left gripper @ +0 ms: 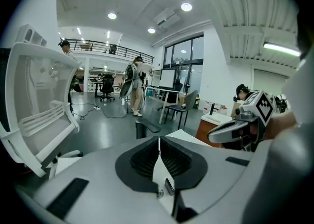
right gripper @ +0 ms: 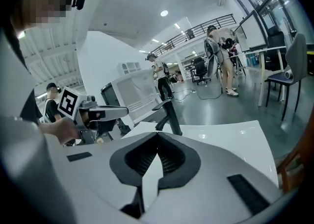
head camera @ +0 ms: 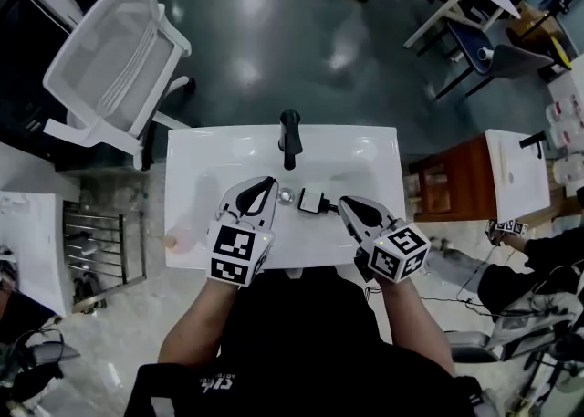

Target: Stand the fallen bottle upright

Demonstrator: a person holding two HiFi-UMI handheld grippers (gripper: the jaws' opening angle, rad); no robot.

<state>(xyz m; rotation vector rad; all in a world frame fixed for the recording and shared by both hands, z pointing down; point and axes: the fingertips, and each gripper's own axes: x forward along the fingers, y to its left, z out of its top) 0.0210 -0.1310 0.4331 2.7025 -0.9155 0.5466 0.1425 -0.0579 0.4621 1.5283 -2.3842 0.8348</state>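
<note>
A pale, translucent bottle (head camera: 184,240) with an orange end lies on its side on the left rim of the white sink (head camera: 365,146). My left gripper (head camera: 267,184) is over the basin just left of the drain (head camera: 286,194), well to the right of the bottle. Its jaws are shut with nothing between them (left gripper: 159,139). My right gripper (head camera: 345,202) is over the basin's right part, also shut and empty (right gripper: 157,137). Between the two tips lies a small white-and-black object (head camera: 313,199). The bottle shows in neither gripper view.
A black faucet (head camera: 290,137) stands at the sink's far edge, ahead of both grippers (left gripper: 142,127) (right gripper: 169,115). A white mesh chair (head camera: 114,64) is at the far left, a wooden cabinet (head camera: 452,182) right of the sink. People stand across the room (left gripper: 133,86).
</note>
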